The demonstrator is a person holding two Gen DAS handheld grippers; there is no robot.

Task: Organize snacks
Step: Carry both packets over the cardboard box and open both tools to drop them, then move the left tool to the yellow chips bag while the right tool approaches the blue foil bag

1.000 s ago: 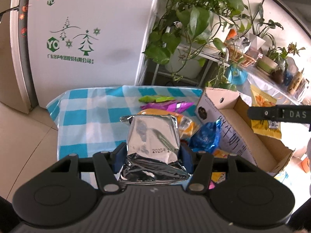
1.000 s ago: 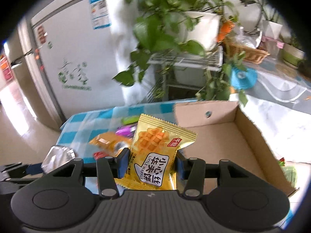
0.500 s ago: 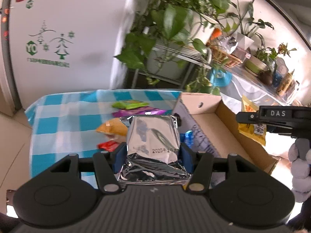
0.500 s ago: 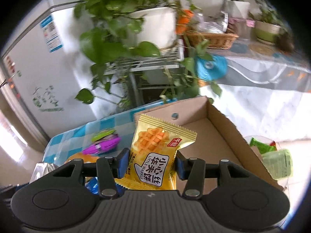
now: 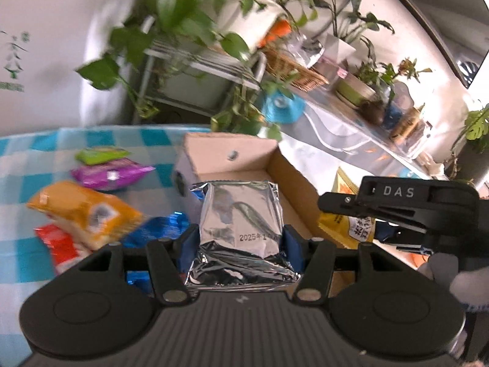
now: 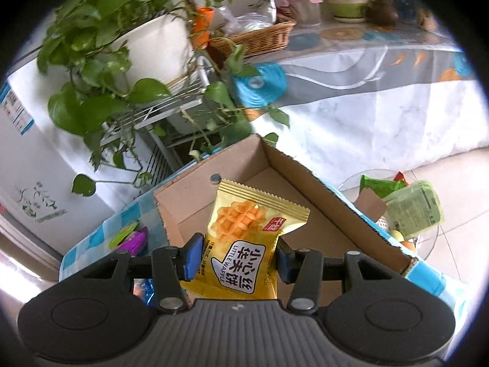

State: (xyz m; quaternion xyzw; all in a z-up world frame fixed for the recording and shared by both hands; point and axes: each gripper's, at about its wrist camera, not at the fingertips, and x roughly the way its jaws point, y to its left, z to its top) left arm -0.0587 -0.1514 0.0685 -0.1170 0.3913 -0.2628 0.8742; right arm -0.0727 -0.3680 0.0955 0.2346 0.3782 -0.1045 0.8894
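My left gripper [image 5: 240, 238] is shut on a silver foil snack packet [image 5: 241, 214], held above the near end of an open cardboard box [image 5: 226, 157]. My right gripper [image 6: 237, 252] is shut on a yellow Little Waffle packet [image 6: 244, 235] over the same box [image 6: 321, 202]. The right gripper also shows at the right of the left wrist view [image 5: 397, 205] with the yellow packet [image 5: 351, 223]. Loose snacks lie on the blue checked cloth [image 5: 30, 150]: green [image 5: 99, 154], purple [image 5: 110, 174], orange [image 5: 82, 211], red [image 5: 61, 244] and blue [image 5: 159, 226] packets.
A plant stand with leafy pots [image 6: 146, 46] stands behind the table. A side counter holds a wicker basket [image 6: 253, 38] and pots. A small glass table with green packets [image 6: 409, 205] stands right of the box. A white fridge [image 6: 27, 165] is at the left.
Both grippers have swung right with their packets, toward the box. The box now fills the middle of both views and the fridge has slid out to the left.
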